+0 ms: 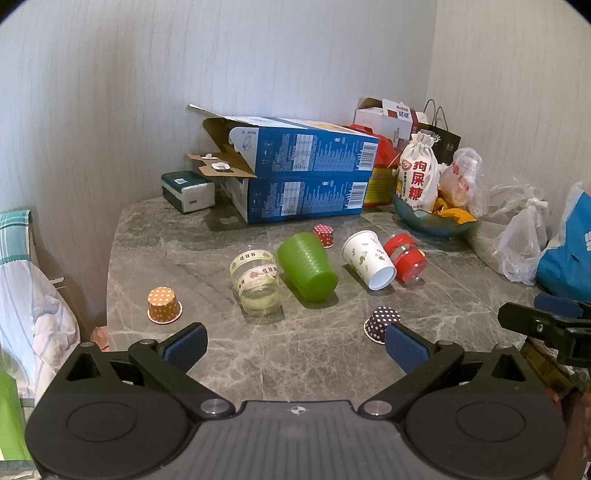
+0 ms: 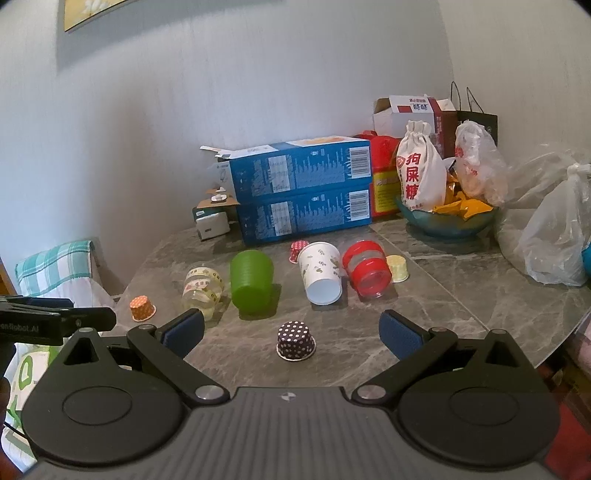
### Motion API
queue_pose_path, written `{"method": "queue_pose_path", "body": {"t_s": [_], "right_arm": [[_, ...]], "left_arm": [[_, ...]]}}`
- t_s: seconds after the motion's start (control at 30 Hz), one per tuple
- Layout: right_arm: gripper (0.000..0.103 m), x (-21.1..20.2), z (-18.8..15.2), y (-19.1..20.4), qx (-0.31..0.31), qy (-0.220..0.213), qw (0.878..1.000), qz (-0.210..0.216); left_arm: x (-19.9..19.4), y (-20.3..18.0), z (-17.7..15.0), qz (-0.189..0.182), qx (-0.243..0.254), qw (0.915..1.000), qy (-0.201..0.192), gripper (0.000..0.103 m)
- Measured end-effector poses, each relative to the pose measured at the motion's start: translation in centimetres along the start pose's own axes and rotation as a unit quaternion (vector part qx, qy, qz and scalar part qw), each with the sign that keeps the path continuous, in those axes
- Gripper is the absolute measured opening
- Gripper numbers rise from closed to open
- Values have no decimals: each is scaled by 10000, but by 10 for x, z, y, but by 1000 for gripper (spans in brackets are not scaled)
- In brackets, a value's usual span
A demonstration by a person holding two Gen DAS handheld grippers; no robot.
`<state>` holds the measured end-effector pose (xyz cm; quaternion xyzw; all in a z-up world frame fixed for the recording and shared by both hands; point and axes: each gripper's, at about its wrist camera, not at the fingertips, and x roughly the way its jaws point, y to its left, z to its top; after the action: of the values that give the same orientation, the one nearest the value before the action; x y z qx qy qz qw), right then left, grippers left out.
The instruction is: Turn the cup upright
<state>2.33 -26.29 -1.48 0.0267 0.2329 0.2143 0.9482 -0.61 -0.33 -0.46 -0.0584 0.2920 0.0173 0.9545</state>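
Right claw [image 2: 291, 338] is hanging released; white cup [image 2: 320, 272] is lying at twelve o'clock, mouth toward it; left claw [image 1: 295, 347] released, farther.

Clear cup [image 1: 255, 280] tape reads "HBD"; pouch [image 1: 419, 173] perhaps "狗屎糖".

Pale striped walls [image 1: 110, 92] meet in a corner behind a grey marbled surface [image 1: 295, 354]. A framed picture [image 2: 92, 11] hangs high, mostly cropped. At left, perhaps a chair draped with checked cloth [image 2: 55, 262].
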Motion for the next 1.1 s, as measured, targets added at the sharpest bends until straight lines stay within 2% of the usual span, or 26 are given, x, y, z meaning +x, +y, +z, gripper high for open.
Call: {"method": "queue_pose_path", "body": {"t_s": [1.1], "right_arm": [[102,7,-2,-3,91,157,9998,41]], "left_arm": [[12,-1,0,1,-37,9998,174,103]]}}
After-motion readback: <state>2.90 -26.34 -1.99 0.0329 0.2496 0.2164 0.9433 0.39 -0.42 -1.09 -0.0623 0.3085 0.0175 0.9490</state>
